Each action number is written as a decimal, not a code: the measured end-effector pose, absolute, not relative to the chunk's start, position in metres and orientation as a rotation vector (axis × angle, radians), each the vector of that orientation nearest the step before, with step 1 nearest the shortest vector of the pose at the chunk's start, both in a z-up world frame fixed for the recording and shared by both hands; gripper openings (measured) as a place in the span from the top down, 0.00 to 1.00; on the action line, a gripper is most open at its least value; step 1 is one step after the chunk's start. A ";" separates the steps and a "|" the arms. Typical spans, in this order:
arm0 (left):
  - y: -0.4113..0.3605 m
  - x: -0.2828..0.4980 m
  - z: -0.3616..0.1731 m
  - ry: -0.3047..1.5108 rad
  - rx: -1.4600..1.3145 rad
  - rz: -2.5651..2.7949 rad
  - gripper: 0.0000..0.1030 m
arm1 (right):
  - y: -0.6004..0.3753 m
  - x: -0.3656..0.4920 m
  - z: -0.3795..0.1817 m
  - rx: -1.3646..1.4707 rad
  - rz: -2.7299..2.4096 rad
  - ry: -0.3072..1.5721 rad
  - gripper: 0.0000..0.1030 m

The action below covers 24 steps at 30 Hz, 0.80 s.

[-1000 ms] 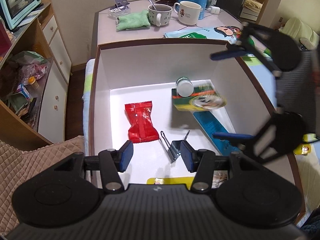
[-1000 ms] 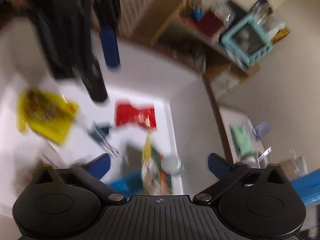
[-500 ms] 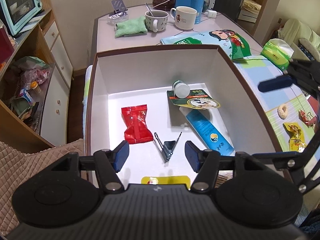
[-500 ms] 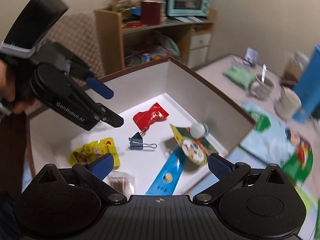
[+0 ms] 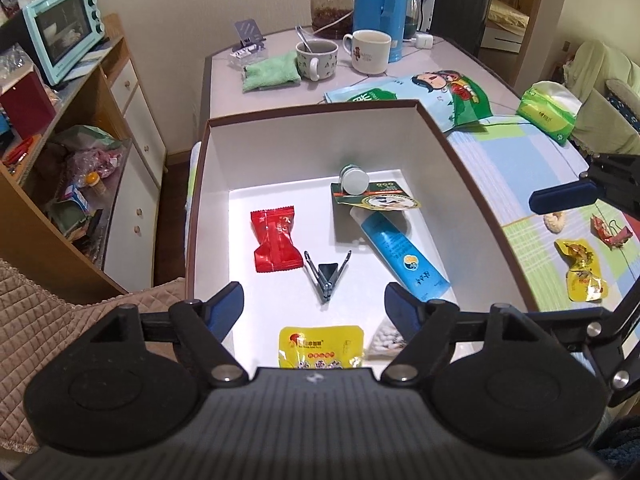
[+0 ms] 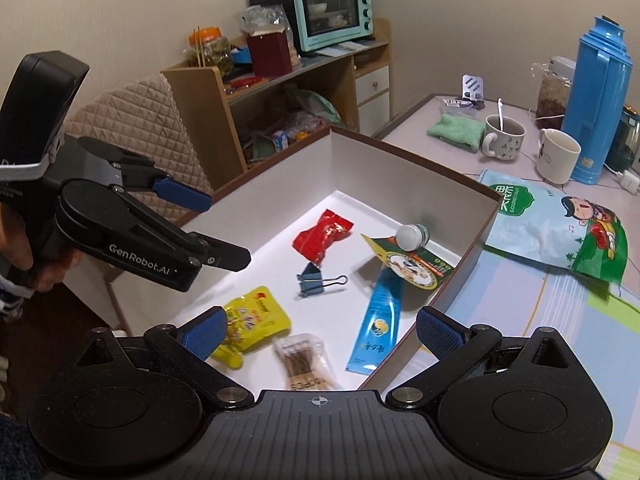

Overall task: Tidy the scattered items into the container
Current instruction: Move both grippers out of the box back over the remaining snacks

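Black left gripper (image 6: 222,227) marked "GenRobot.AI", fingers apart over box (image 6: 408,160), right gripper (image 6: 320,330) also spread, empty.

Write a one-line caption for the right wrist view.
Both open grippers hover over the box holding snacks and a binder clip.

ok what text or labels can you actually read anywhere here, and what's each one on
"GenRobot.AI": in white on the side of the left gripper, right wrist view.
"GOURMET FRUIT", under large Chinese characters: green badge on the cartoon snack bag, small and only roughly legible.
Yellow packet, blue tube, red sachet, round-label card: print is there but too small or blurred to read.
Mugs: pictures only, no readable words.
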<state>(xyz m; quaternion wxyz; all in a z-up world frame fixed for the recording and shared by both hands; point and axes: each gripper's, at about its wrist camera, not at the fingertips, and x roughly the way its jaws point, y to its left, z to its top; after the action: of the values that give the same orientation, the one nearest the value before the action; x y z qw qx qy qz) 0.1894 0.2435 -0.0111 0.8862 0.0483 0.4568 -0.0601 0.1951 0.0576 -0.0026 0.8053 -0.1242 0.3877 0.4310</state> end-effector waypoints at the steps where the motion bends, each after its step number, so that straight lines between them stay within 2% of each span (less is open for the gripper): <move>1: 0.242 0.186 -0.009 0.945 0.104 -0.122 0.25 | 0.056 0.192 -0.001 -0.260 0.923 0.828 0.00; 24: 0.187 0.130 0.008 0.933 0.047 -0.087 0.14 | -0.024 0.148 -0.002 -0.027 0.921 0.871 0.00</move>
<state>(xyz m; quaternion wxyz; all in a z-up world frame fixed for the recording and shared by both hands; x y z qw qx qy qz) 0.1301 0.1869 0.0078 0.8919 0.0226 0.4498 -0.0420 0.1475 -0.0235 -0.0016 0.8056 -0.0125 0.4070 0.4304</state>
